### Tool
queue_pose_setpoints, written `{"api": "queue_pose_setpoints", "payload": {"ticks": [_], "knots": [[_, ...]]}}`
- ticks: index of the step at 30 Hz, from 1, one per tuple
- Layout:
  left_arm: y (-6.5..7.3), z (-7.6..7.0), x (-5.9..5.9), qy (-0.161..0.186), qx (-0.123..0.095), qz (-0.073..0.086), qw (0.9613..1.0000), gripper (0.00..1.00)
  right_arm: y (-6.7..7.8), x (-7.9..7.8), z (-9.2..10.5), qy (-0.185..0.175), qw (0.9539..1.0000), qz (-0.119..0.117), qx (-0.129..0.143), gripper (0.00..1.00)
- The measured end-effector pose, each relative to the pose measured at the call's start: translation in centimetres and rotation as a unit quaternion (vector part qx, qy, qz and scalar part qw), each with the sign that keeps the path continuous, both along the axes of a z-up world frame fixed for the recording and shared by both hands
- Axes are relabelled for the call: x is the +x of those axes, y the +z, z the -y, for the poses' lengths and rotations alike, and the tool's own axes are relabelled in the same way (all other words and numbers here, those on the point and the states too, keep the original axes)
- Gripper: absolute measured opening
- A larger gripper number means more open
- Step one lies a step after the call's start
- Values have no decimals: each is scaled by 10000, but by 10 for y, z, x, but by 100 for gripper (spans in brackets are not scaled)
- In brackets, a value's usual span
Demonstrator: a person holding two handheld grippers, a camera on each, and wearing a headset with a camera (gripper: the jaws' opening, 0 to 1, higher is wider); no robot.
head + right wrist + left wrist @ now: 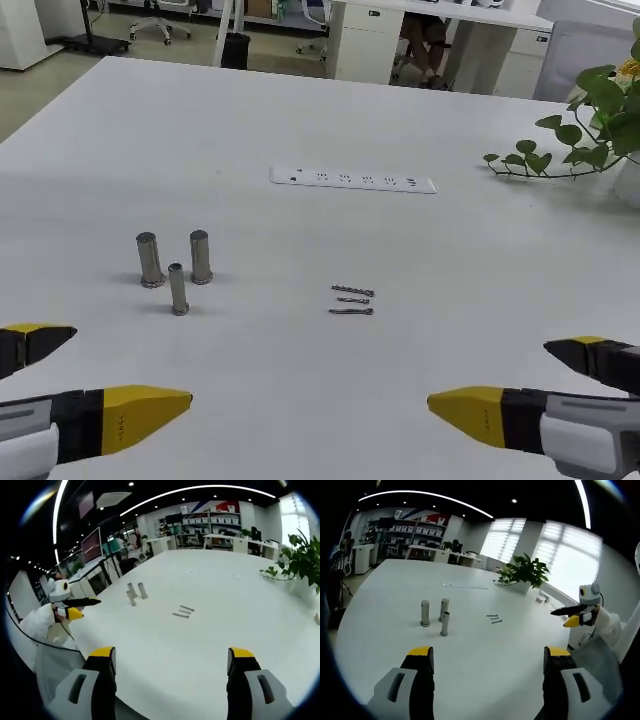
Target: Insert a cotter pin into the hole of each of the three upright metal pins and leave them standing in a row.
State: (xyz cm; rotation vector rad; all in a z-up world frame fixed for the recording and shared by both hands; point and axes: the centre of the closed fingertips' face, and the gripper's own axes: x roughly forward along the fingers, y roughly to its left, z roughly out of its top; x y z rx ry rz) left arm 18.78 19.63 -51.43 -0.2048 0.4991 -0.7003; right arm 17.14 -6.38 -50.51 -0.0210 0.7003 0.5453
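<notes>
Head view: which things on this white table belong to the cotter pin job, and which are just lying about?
For the job: three upright grey metal pins; three small metal cotter pins lying flat to their right; yellow-tipped left gripper and right gripper, both open.
Just lying about: long white power strip; green leafy plant at the far right.

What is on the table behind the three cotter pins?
A white power strip lies farther back, apart from the cotter pins, with bare table between. Nothing covers that stretch.
</notes>
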Motion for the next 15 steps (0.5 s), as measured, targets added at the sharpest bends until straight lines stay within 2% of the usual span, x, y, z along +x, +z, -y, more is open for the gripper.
{"api": "queue_pose_setpoints", "payload": {"ticks": [3, 4, 6, 8, 11, 15], "knots": [[-1, -4, 10, 99, 10, 44, 9999, 83, 0, 1, 0, 0, 10000, -8, 5, 90], [0, -6, 14, 134, -37, 55, 9999, 83, 0, 1, 0, 10, 10000, -11, -2, 90], [3, -8, 23, 263, -266, 34, 9993, 82, -2, 1, -1, 27, 10000, -37, -17, 90], [3, -13, 30, 343, -349, 6, 9988, 80, -5, 2, 1, -1, 9999, -85, -72, 91], [3, -19, 43, 419, -307, 90, 9986, 78, -7, 5, 3, -11, 9999, -131, -78, 91], [-1, -23, 57, 431, -260, 65, 9987, 75, -9, 6, 4, -13, 9998, -170, -82, 91]]}}
